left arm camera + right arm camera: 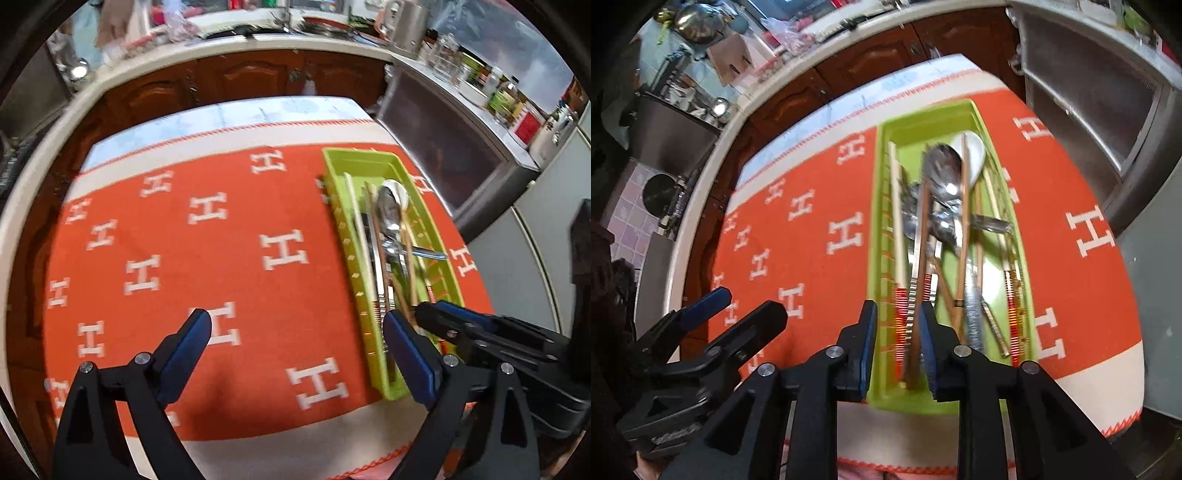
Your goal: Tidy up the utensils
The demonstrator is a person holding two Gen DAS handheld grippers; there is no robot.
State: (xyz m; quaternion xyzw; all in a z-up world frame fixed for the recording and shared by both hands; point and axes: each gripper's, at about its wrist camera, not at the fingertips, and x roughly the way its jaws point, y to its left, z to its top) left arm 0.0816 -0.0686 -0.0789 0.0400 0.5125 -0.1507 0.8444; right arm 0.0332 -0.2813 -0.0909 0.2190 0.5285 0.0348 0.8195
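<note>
A green utensil tray [334, 164] [960, 400] lies on an orange cloth with white H marks [221, 236] [820, 236]. It holds several utensils: a metal spoon [388, 212] [943, 171], a white ceramic spoon [400, 192] [977, 155], wooden and pale chopsticks [356, 218] [895, 206] and metal cutlery. My left gripper [297, 325] is open and empty, over the cloth left of the tray's near end. My right gripper [897, 310] hangs over the tray's near end, its jaws slightly apart around a wooden chopstick [918, 295]; I cannot tell if they touch it. It also shows in the left wrist view [461, 325].
The cloth covers a small table with its edge close in front [295, 446]. Brown kitchen cabinets [240, 79] and a cluttered counter stand behind. A steel shelf unit [443, 147] [1089, 92] with bottles stands at the right.
</note>
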